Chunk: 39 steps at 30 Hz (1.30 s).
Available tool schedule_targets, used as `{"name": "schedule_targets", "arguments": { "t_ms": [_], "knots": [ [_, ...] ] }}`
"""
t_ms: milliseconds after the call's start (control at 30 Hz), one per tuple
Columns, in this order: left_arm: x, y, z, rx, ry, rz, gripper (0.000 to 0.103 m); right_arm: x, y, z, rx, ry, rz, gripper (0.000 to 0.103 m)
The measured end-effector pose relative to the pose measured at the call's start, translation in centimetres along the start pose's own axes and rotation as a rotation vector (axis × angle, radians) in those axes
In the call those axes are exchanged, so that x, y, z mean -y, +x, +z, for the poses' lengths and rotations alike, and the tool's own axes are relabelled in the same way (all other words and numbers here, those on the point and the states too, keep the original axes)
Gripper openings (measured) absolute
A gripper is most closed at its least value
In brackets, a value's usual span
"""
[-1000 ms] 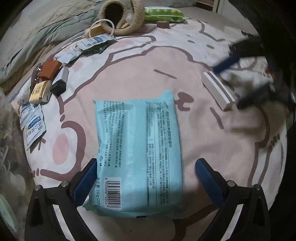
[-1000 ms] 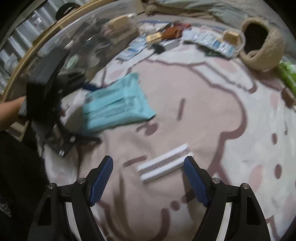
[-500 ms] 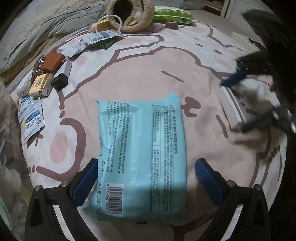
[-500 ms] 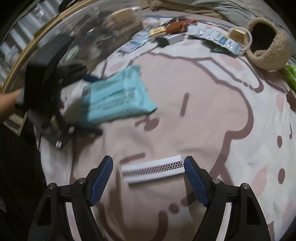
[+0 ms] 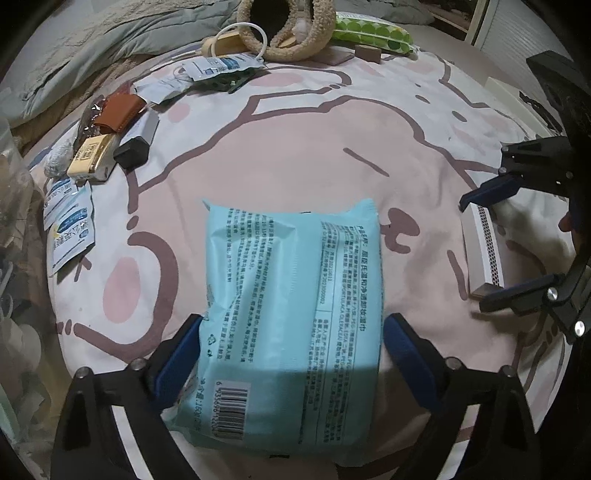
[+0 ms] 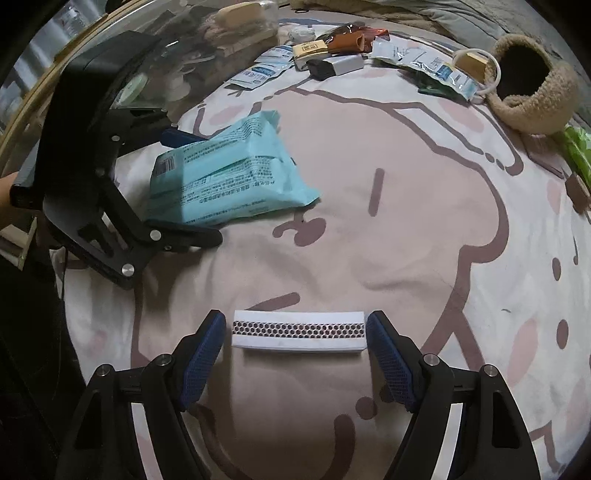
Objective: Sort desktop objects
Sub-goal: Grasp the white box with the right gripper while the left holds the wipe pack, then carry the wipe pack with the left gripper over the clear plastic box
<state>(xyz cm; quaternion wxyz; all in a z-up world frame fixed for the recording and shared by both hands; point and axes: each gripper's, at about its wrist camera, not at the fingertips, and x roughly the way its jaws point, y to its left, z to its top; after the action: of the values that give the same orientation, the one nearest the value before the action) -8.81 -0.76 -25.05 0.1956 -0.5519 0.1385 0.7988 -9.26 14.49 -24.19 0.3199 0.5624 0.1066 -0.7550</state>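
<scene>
A light blue wet-wipes pack lies on the pink cartoon cloth. My left gripper is open and straddles the pack's near half, with a blue pad at each side. The pack also shows in the right wrist view, with the left gripper around it. A white matchbox with a dotted striking strip lies between the open fingers of my right gripper, with small gaps at both ends. It also shows in the left wrist view, at the far right.
Along the far left edge lie sachets, a yellow box, a black and silver device and a brown pouch. A fuzzy tan basket, a green dotted pack and small brown blocks sit at the back.
My right gripper has moved down over the matchbox, which now lies squarely between its fingers. My left gripper has moved forward so the wipes pack sits deeper between its pads.
</scene>
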Motion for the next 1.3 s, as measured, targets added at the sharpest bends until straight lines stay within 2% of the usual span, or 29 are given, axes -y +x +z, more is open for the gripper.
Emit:
{"name": "schedule_targets", "arguments": {
  "t_ms": [33, 67, 100, 133, 333, 567, 967, 1300],
  "knots": [
    [-0.1, -0.1, 0.0, 0.002, -0.002, 0.002, 0.090, 0.0, 0.0, 0.0, 0.001, -0.009, -0.014, 0.076],
    [-0.2, -0.2, -0.1, 0.005, -0.004, 0.002, 0.087, 0.0, 0.1, -0.2, -0.004, -0.017, -0.026, 0.069],
    [-0.3, -0.3, -0.1, 0.008, -0.007, -0.002, 0.086, 0.1, 0.1, -0.2, -0.008, -0.014, -0.032, 0.067],
    [-0.3, -0.4, -0.1, 0.011, -0.008, 0.000, 0.083, 0.2, 0.1, -0.3, -0.009, -0.006, -0.035, 0.067],
    [-0.1, -0.9, -0.2, 0.006, -0.011, 0.020, 0.081, 0.4, -0.7, -0.4, 0.007, -0.001, -0.044, 0.067],
    [-0.1, -2.8, 0.5, 0.025, -0.045, 0.025, 0.081, 0.8, -3.4, 0.1, 0.075, 0.016, -0.075, 0.067],
    [-0.2, -10.5, 3.5, 0.154, -0.107, 0.050, 0.081, 1.3, -10.9, 2.9, 0.264, 0.049, -0.149, 0.067],
    [-1.6, -16.8, 4.5, 0.227, -0.160, 0.123, 0.081, -0.4, -15.6, 5.7, 0.376, 0.056, -0.139, 0.067]
  ]
}}
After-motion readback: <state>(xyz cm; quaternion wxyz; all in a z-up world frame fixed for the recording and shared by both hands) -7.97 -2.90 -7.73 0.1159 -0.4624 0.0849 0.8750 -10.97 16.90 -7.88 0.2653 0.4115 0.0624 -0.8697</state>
